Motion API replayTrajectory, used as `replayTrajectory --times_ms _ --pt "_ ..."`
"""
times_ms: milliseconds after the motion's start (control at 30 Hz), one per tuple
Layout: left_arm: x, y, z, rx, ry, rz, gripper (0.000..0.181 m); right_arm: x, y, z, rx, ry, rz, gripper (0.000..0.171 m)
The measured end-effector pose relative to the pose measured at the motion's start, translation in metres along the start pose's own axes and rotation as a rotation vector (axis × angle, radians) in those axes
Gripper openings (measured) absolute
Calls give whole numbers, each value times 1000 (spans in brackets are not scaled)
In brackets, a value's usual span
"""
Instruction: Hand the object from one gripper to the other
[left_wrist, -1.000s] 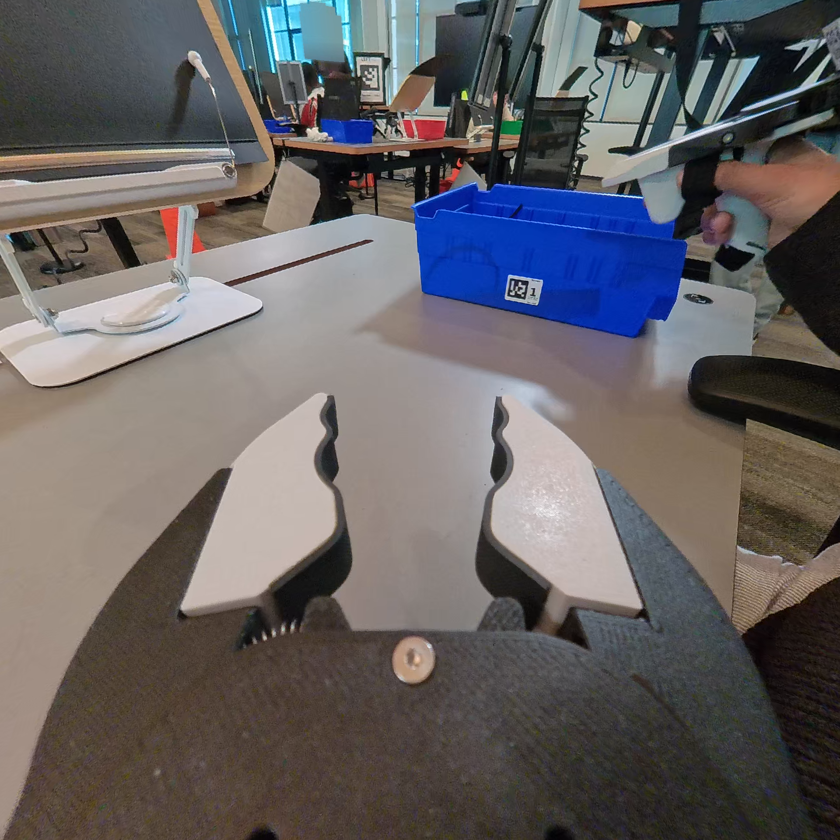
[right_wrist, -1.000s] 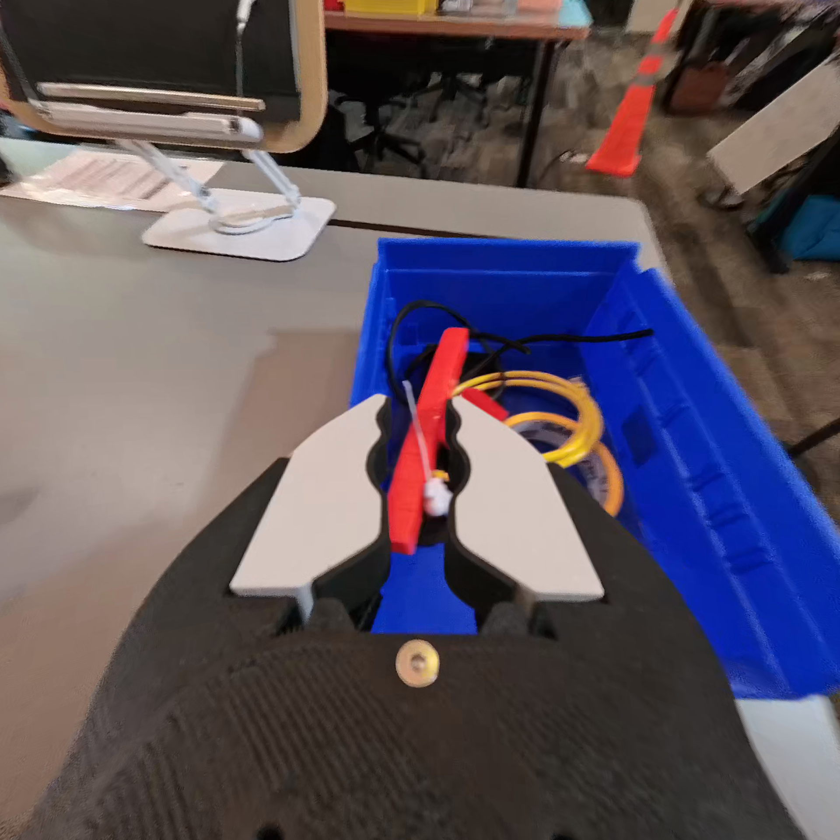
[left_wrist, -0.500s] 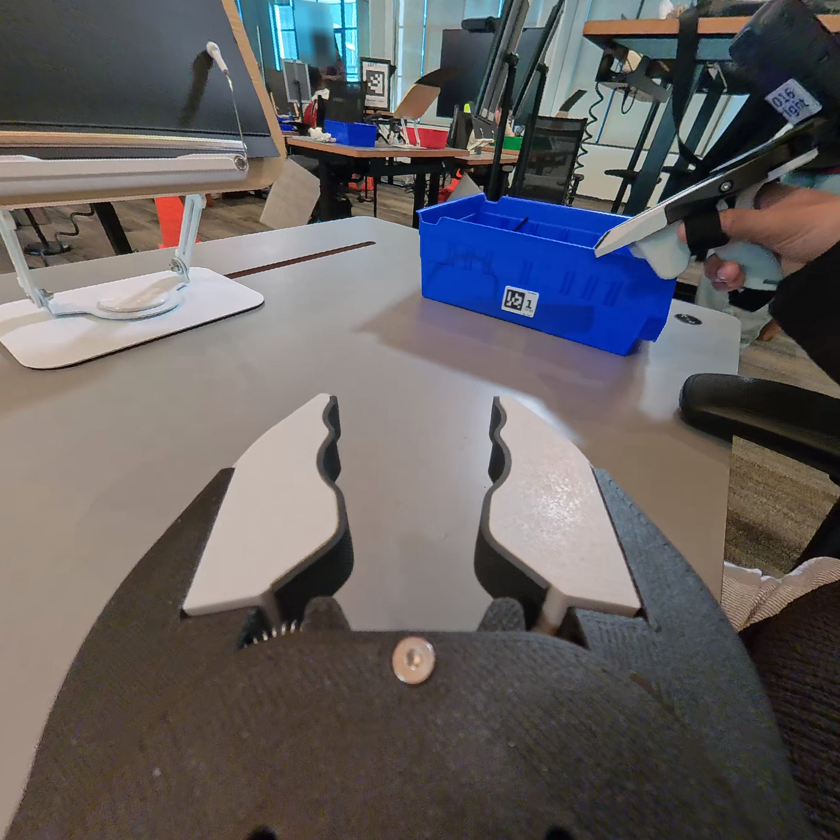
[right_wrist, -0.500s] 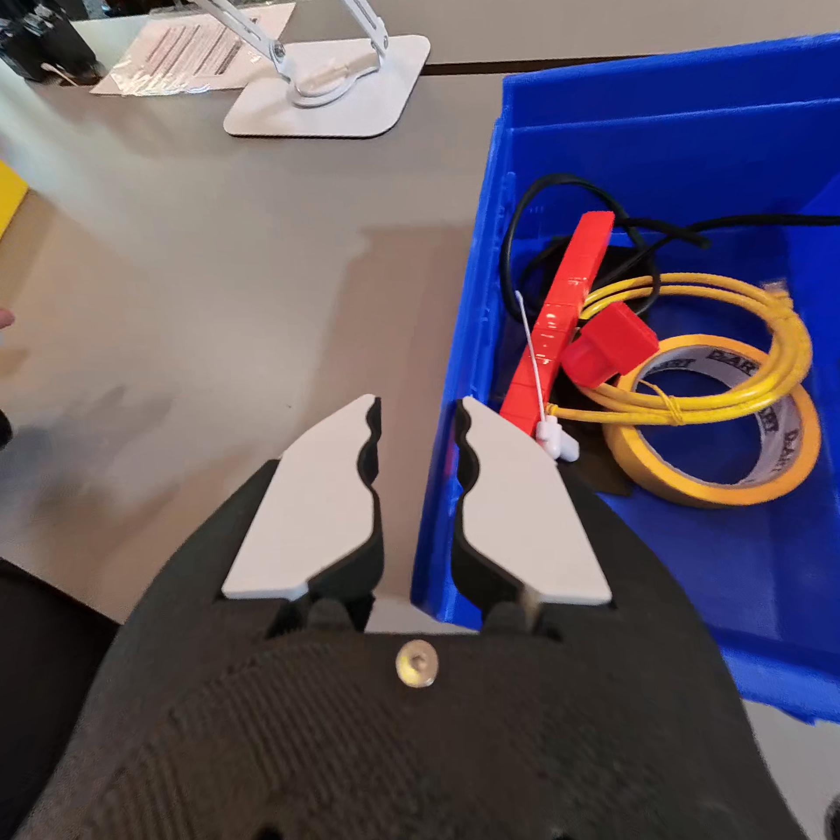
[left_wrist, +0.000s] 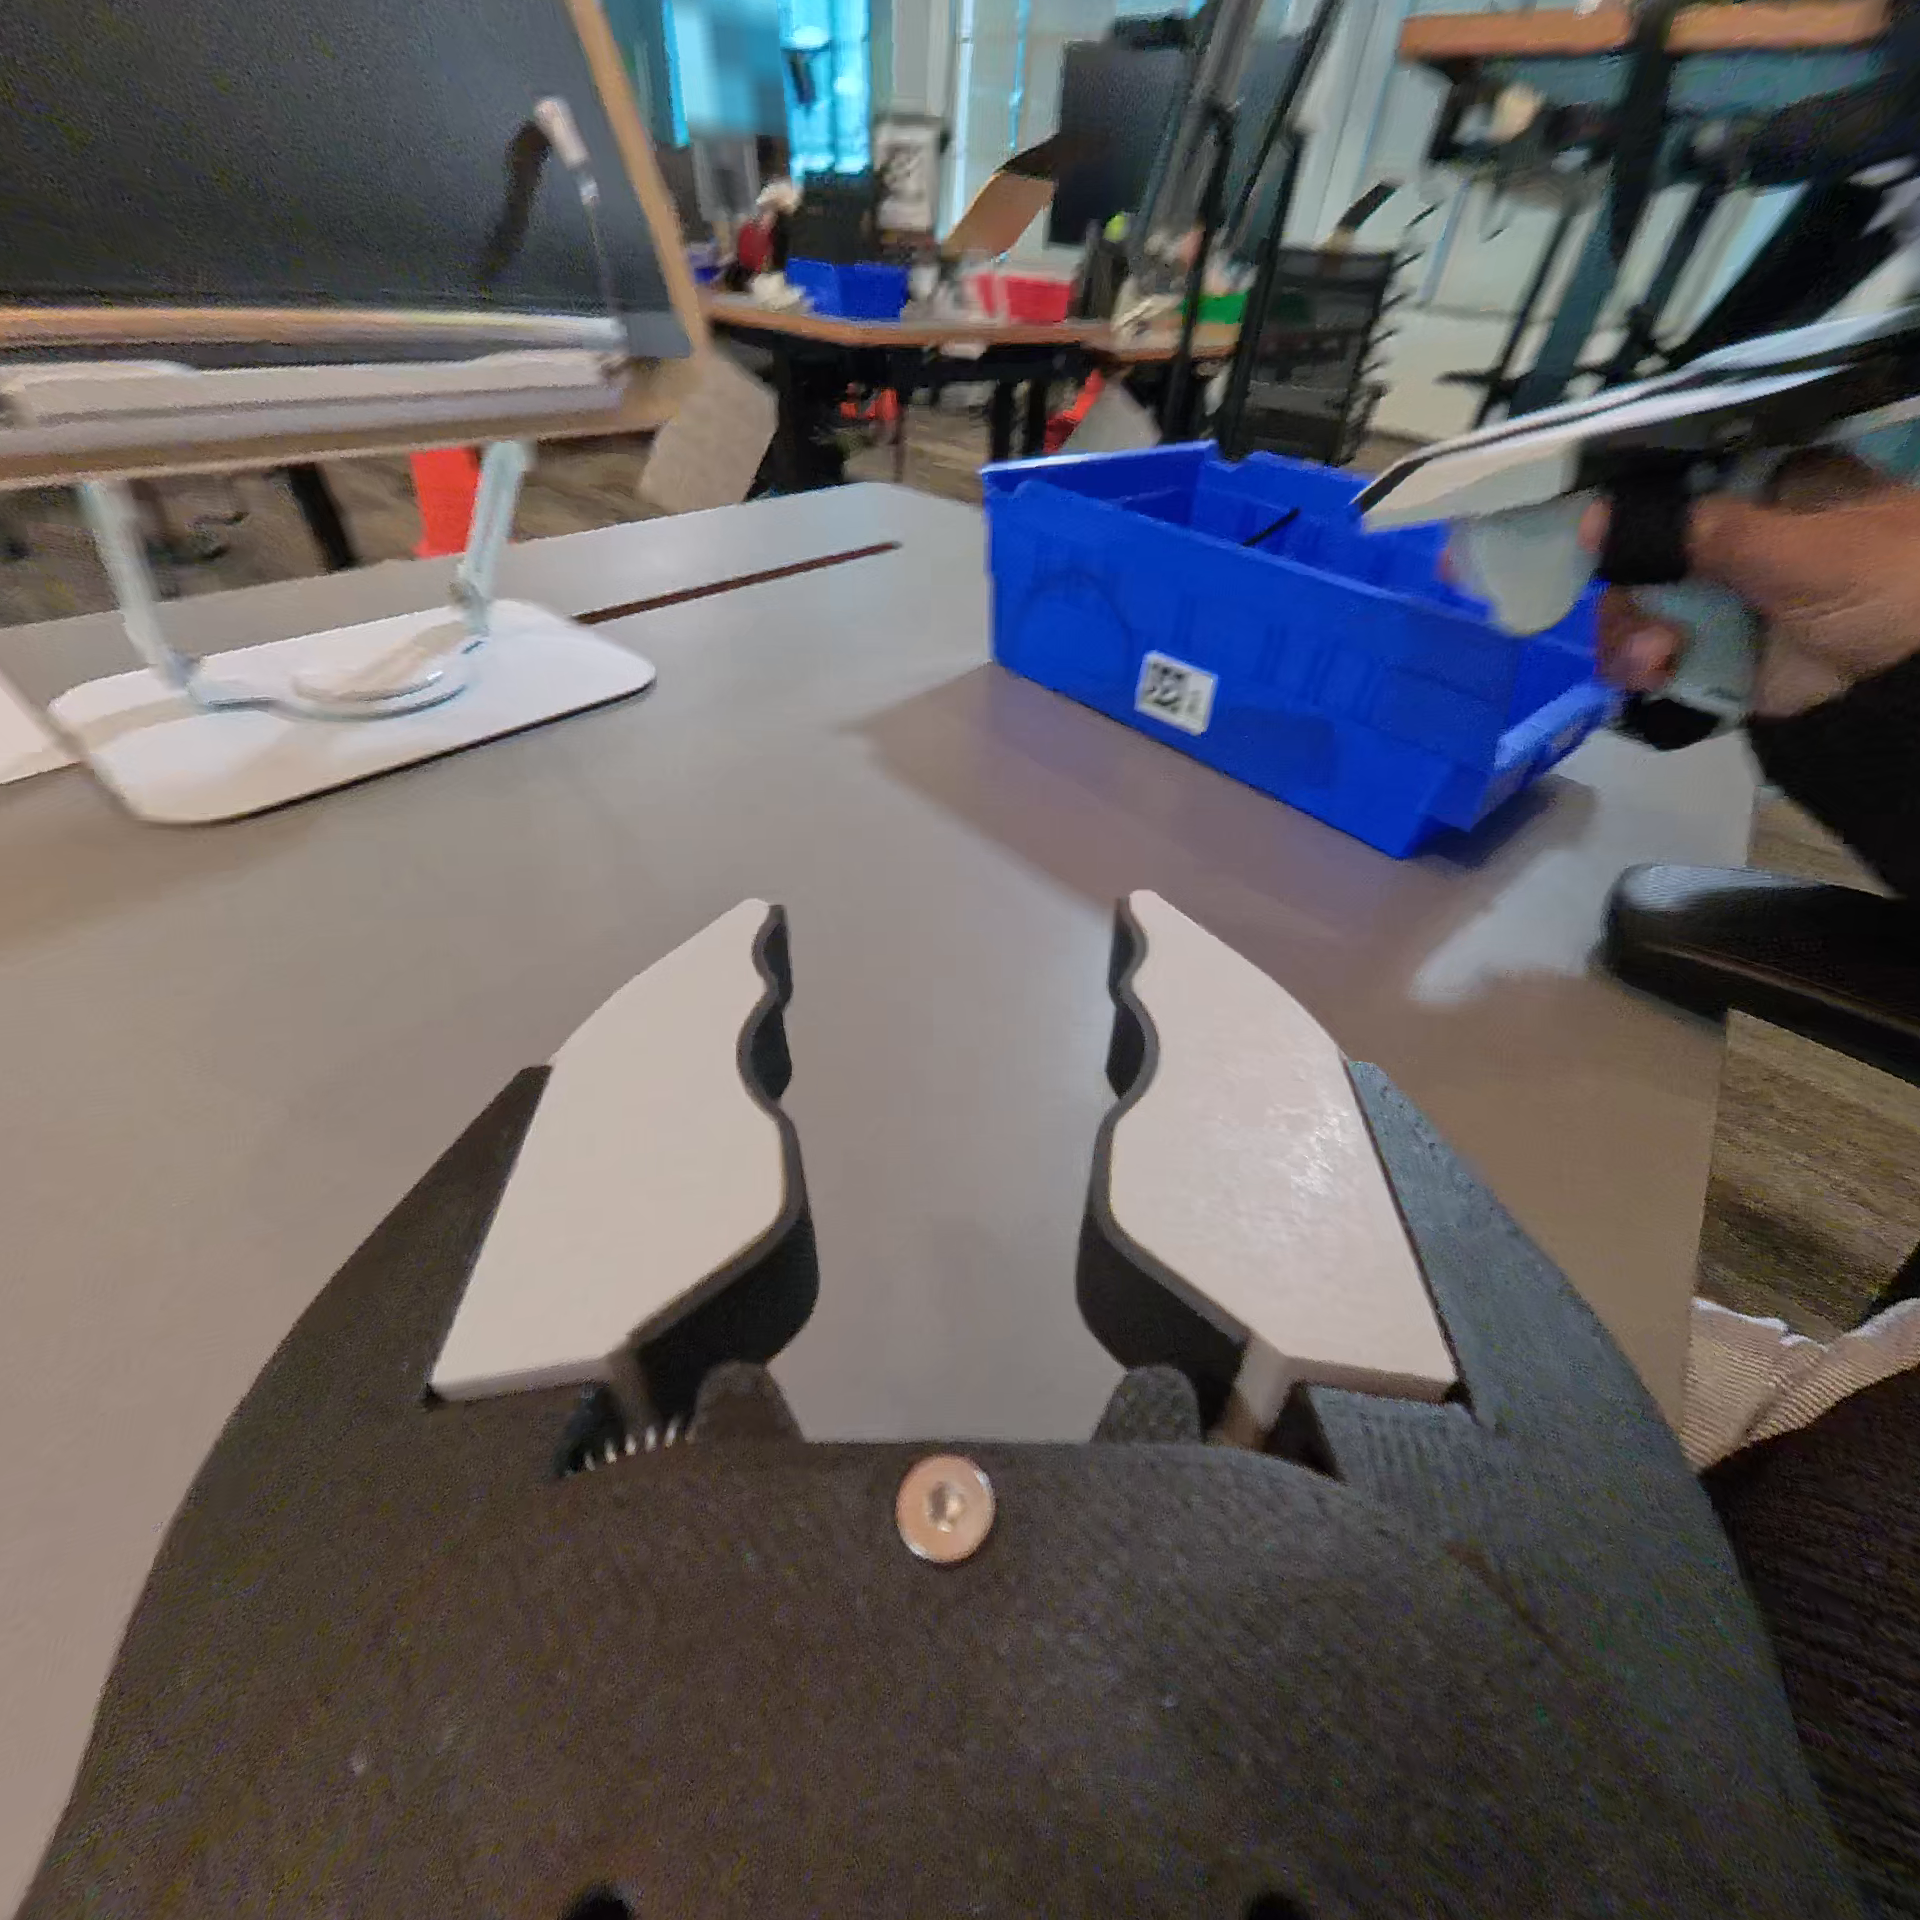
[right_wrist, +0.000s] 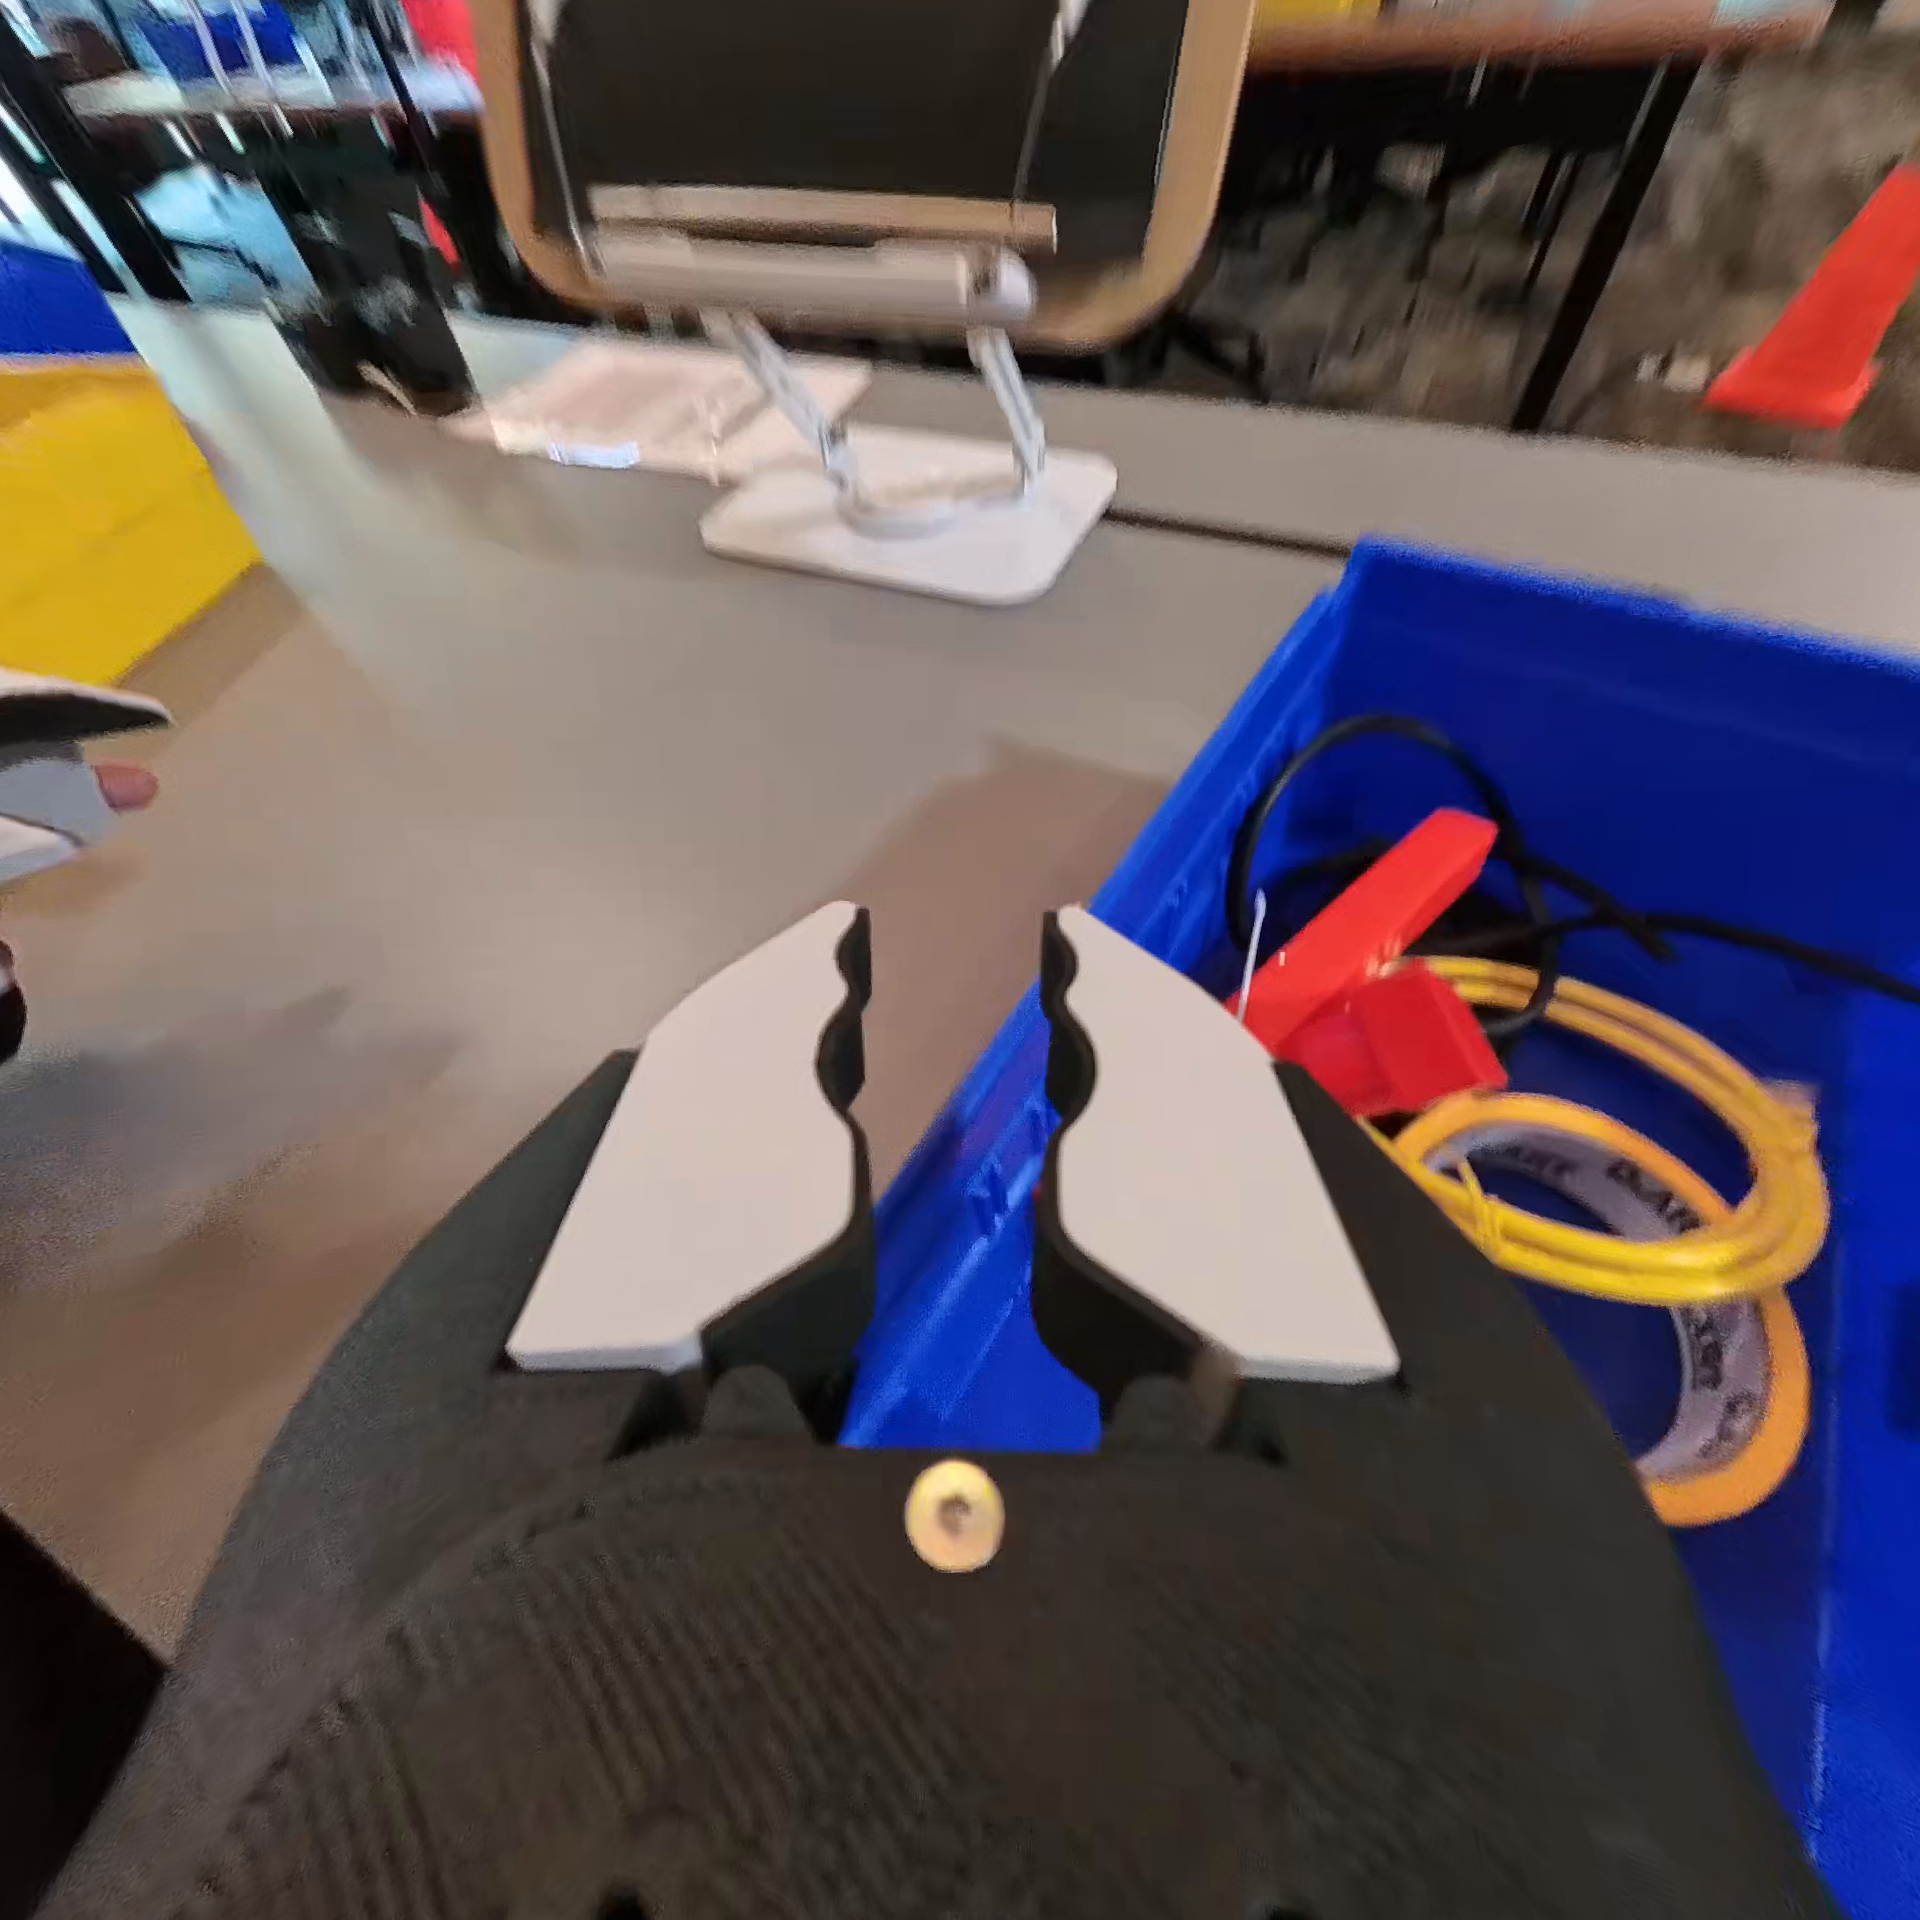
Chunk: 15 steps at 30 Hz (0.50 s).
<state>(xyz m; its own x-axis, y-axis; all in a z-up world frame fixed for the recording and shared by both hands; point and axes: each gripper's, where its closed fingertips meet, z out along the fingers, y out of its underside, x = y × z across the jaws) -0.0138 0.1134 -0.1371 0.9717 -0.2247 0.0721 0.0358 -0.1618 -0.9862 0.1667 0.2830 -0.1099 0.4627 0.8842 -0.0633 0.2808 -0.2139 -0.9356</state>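
Observation:
A blue bin (right_wrist: 1558, 665) stands on the grey table (right_wrist: 582, 790) and holds a red clamp-like object (right_wrist: 1371, 935) with a white tie, a coiled yellow cable (right_wrist: 1621, 1257), an orange tape roll (right_wrist: 1756, 1413) and a black cable (right_wrist: 1340, 748). My right gripper (right_wrist: 951, 920) is open and empty, above the bin's left wall. It also shows in the left wrist view (left_wrist: 1455, 478), held by a hand over the bin (left_wrist: 1247, 644). My left gripper (left_wrist: 945, 914) is open and empty, low over the table (left_wrist: 831, 831).
A white stand (left_wrist: 343, 686) holding a dark board sits at the table's far left; it also shows in the right wrist view (right_wrist: 914, 520). A yellow box (right_wrist: 94, 520) stands at the left. A black chair armrest (left_wrist: 1766, 935) is by the table's right edge. The gap from one gripper's tips to the other's is roughly 25 cm.
My right gripper let go of the red object, which now lies in the bin, and drew back to the bin's left wall. My left gripper has stayed open and shifted only slightly.

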Motion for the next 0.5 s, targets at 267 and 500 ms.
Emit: replayTrajectory --times_ms 267,500 --pt "-133 -116 -132 62 -484 135 21 -58 -29 -11 167 -132 -210 30" --pt "-197 -89 -255 -275 -587 -180 49 -95 -4 11 97 -211 -361 27"
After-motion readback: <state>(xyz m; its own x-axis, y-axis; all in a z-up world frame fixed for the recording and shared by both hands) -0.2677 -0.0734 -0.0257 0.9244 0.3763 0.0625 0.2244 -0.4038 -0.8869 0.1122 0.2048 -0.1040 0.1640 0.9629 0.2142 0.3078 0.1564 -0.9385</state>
